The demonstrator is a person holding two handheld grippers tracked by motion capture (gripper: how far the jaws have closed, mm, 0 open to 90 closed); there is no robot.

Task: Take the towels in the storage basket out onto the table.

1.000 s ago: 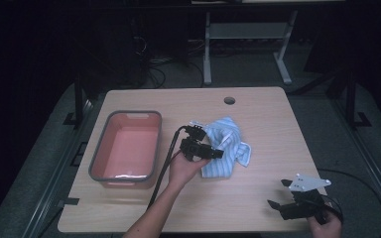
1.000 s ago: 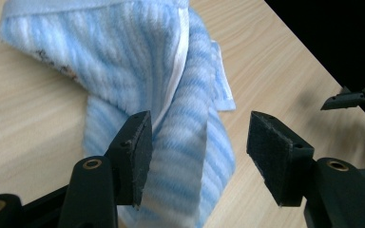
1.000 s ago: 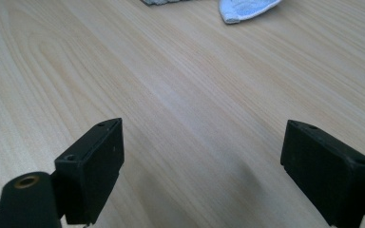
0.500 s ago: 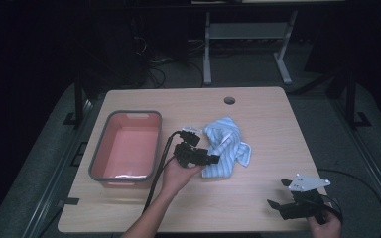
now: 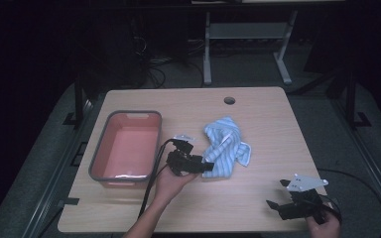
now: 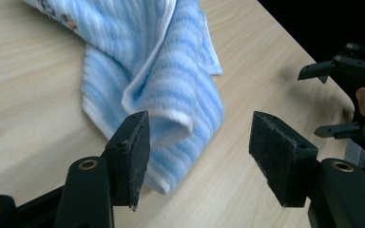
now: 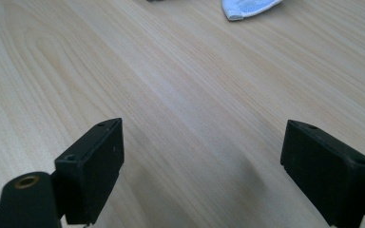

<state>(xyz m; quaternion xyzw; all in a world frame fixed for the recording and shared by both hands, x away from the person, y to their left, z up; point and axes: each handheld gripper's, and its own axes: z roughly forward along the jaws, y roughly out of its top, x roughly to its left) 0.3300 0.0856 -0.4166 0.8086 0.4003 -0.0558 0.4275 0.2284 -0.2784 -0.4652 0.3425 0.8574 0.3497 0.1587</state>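
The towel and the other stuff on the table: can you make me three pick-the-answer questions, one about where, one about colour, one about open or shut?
1. Where is the tub from the towel in the high view?
A left
B right
C on top

2. What colour is the towel?
A red
B blue and white
C green

3. How are the left hand-held gripper's jaws?
A shut on the towel
B open
C shut on the tub

Answers: 1 A, the tub is nearer the table's left edge. 2 B, striped. 3 B, pads apart, not pressing the towel.
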